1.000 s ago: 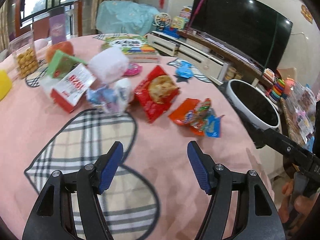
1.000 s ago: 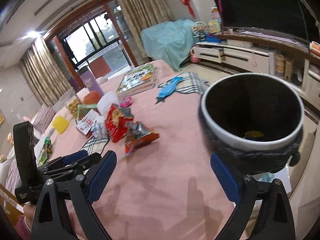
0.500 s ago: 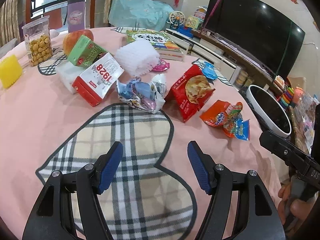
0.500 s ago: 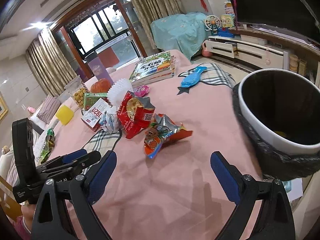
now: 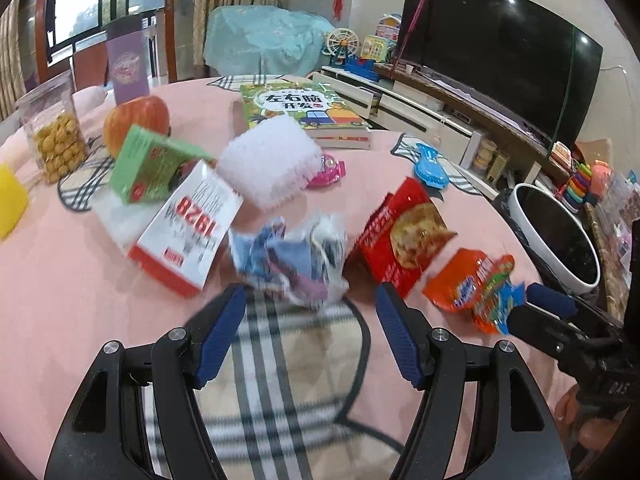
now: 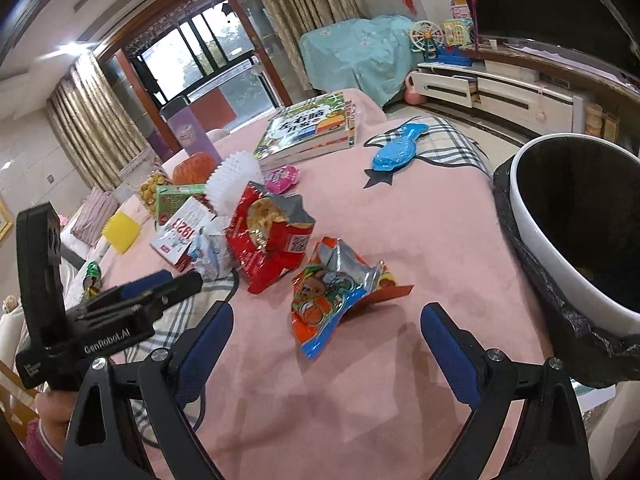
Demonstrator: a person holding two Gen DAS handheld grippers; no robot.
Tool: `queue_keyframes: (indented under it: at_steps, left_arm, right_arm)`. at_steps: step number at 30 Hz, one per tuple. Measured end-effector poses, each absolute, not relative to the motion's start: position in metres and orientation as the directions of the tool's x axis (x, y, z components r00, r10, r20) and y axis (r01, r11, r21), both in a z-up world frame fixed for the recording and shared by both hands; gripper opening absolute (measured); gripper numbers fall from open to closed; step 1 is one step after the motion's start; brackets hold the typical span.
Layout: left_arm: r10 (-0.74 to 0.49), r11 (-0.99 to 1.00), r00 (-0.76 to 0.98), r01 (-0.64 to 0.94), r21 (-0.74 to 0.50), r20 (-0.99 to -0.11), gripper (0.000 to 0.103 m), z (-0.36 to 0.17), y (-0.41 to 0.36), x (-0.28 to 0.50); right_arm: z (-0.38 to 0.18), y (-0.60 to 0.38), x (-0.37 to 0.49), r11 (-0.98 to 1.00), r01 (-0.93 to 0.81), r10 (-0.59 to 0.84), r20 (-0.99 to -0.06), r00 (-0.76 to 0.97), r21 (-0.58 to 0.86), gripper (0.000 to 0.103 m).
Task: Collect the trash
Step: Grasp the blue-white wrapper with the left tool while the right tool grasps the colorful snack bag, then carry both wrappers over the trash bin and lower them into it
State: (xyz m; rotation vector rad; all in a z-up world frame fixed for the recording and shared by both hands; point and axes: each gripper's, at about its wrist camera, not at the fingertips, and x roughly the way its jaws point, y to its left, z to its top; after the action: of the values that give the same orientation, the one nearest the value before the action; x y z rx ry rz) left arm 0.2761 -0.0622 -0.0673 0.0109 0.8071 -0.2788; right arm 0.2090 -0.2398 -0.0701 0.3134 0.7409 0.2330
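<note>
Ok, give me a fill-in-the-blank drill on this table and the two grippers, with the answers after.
1. The left gripper is ____, with nothing between its fingers.
2. The orange wrapper lies right in front of the ____ gripper.
3. The white-rimmed bin is lined with a ____ bag.
4. The book lies on a ____ tablecloth.

Answers: open; right; black; pink

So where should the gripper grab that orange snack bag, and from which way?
Probably by the torn silver top of the orange snack bag, which sticks up off the pink cloth like a crumpled flap. The rest lies flat and gives little to pinch. The open right gripper already faces it, so come from the near side, one finger on each face of the flap.
</note>
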Motion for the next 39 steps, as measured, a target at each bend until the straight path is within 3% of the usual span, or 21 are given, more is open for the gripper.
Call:
queue_keyframes:
  at_steps: [4, 5, 6, 8, 10, 12, 14, 15, 16, 28, 39]
  left_arm:
    - [-0.221, 0.966, 0.635, 0.247, -0.076, -0.74, 0.066, -0.078, -0.067, 0.292]
    - [-0.228, 0.965, 0.627, 0.25, -0.084, -0.745, 0.063, -0.081, -0.067, 0.295]
    - [-0.23, 0.964, 0.619, 0.253, -0.087, -0.751, 0.053, -0.084, -0.068, 0.298]
    - [-0.239, 0.962, 0.603, 0.256, -0.098, -0.761, 0.05, -0.089, -0.068, 0.301]
    - [-0.255, 0.959, 0.604, 0.261, -0.115, -0.755, 0.043, -0.088, -0.066, 0.301]
    - [-0.268, 0.955, 0.606, 0.268, -0.125, -0.749, 0.036, -0.087, -0.065, 0.3]
    - [-0.274, 0.953, 0.605, 0.278, -0.125, -0.748, 0.014, -0.086, -0.065, 0.296]
    - [-0.275, 0.952, 0.603, 0.28, -0.124, -0.748, 0.015, -0.085, -0.065, 0.294]
    - [-0.269, 0.953, 0.608, 0.28, -0.116, -0.747, 0.015, -0.085, -0.065, 0.291]
    - [-0.321, 0.942, 0.612, 0.285, -0.177, -0.723, 0.014, -0.073, -0.061, 0.237]
    - [-0.406, 0.9, 0.582, 0.388, -0.198, -0.705, 0.014, -0.06, -0.101, 0.206]
  right_arm:
    - [-0.071, -0.241, 0.217, 0.929, -0.087, 0.311, -0.629, 0.713, 0.361, 0.095]
    - [-0.072, -0.24, 0.219, 0.927, -0.085, 0.314, -0.632, 0.709, 0.365, 0.095]
    - [-0.073, -0.24, 0.221, 0.926, -0.084, 0.317, -0.635, 0.705, 0.369, 0.092]
    - [-0.076, -0.239, 0.225, 0.924, -0.084, 0.323, -0.644, 0.694, 0.373, 0.084]
    - [-0.08, -0.239, 0.228, 0.925, -0.075, 0.319, -0.653, 0.687, 0.373, 0.065]
    - [-0.083, -0.239, 0.228, 0.928, -0.062, 0.308, -0.661, 0.684, 0.368, 0.054]
    - [-0.085, -0.24, 0.227, 0.922, -0.065, 0.319, -0.652, 0.688, 0.382, 0.044]
    - [-0.085, -0.24, 0.227, 0.923, -0.062, 0.315, -0.654, 0.687, 0.379, 0.021]
    - [-0.086, -0.24, 0.227, 0.923, -0.062, 0.318, -0.66, 0.681, 0.381, 0.009]
    - [-0.078, -0.248, 0.206, 0.916, -0.079, 0.331, -0.63, 0.703, 0.392, 0.004]
    - [-0.067, -0.267, 0.181, 0.904, -0.073, 0.337, -0.6, 0.726, 0.42, 0.004]
